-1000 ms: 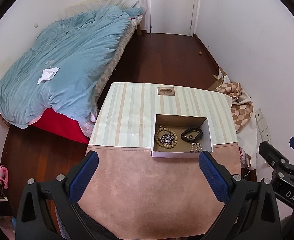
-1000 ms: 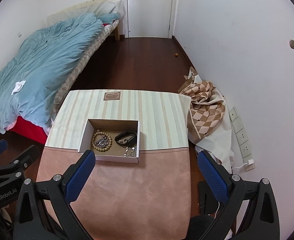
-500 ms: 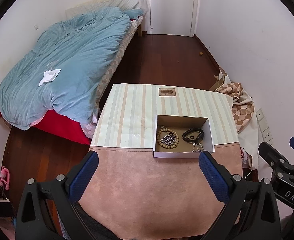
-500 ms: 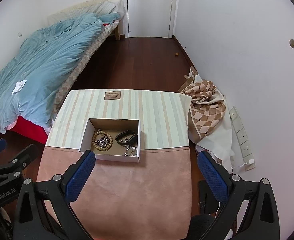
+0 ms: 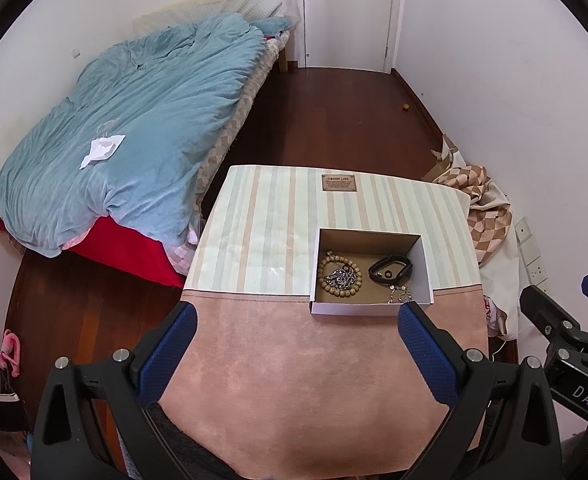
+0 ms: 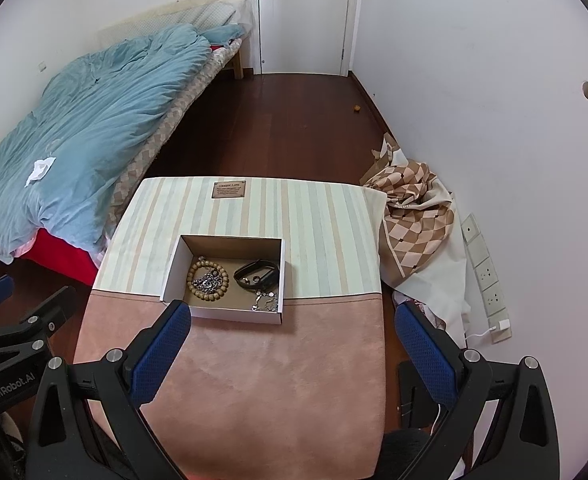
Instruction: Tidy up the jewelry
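Both your grippers, left gripper [image 5: 296,342] and right gripper [image 6: 292,338], gape wide, empty, above the table [image 6: 254,380]; just beyond them sits the box [image 6: 222,312], holding bead bracelet [image 6: 208,281], black band [image 6: 256,274], chain [image 6: 268,302].

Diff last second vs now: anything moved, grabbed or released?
Nothing grabbed or released. Both views drift only slightly. Left claw and right claw stay open and empty above the table; bead bracelet, black band and chain lie unmoved in the box.
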